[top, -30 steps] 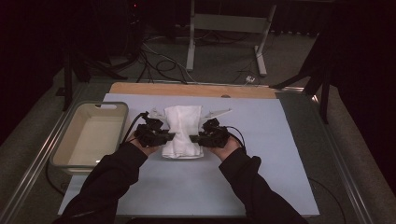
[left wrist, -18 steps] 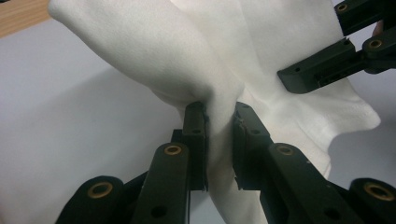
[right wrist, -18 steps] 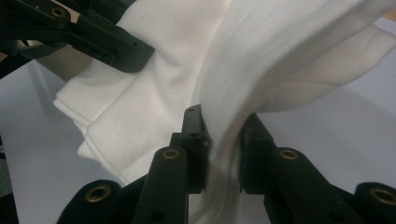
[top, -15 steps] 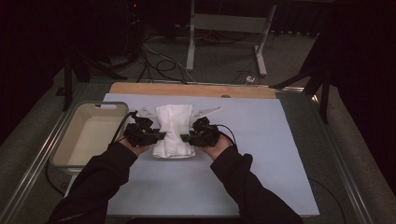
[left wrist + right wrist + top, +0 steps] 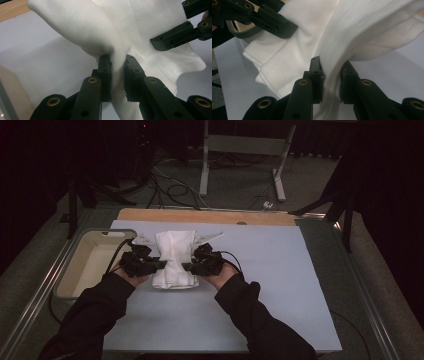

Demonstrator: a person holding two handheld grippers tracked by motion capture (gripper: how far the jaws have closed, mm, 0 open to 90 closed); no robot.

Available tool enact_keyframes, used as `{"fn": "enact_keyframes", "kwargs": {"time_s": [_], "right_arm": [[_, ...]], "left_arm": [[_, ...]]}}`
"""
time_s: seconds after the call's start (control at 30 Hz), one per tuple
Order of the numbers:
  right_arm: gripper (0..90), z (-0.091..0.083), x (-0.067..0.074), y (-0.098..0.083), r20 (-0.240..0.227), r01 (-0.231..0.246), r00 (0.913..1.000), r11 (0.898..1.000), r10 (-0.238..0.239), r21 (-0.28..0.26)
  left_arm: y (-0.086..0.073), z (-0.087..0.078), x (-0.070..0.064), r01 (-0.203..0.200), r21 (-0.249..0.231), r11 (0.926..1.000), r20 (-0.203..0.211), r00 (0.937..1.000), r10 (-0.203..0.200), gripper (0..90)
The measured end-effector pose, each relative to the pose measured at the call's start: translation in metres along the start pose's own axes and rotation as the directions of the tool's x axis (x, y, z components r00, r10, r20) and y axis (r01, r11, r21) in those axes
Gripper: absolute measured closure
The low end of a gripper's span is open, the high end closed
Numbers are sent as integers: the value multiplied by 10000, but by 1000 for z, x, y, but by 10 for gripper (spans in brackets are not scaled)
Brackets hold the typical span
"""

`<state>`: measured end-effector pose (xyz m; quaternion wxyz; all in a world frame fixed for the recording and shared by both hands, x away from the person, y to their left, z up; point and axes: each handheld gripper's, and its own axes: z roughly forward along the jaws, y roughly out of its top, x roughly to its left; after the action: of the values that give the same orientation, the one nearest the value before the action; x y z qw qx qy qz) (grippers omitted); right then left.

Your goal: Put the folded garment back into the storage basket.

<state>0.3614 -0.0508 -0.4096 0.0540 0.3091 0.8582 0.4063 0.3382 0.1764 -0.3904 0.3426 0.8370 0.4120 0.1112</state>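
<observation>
In both gripper views the white cloth (image 5: pixel 105 30) runs off the top edge, and its pinched fold is hidden between each claw's jaws. Left of the cloth, the tray's (image 5: pixel 75 270) near corner is covered by the person's left sleeve (image 5: pixel 95 315), itself cut off by the bottom edge.

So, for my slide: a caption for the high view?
Both grippers, left and right, pinch a folded white cloth beside a tray.

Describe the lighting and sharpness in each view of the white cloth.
High view: dim, surroundings nearly black, the white cloth the brightest thing on the pale mat, details soft. Left gripper view: evenly lit, cloth fibres sharp at the left tool, soft shadow in the folds. Right gripper view: bright, slightly washed-out cloth near the right tool, hem stitching clear.
</observation>
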Motion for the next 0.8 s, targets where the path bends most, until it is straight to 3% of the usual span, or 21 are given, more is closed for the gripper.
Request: {"fn": "enact_keyframes", "kwargs": {"time_s": [0.8], "right_arm": [[758,25,30,26,-359,341,9988,9994,-342,-30]], "left_arm": [[-18,-31,24,179,118,9998,-393,9991,-174,774]]}}
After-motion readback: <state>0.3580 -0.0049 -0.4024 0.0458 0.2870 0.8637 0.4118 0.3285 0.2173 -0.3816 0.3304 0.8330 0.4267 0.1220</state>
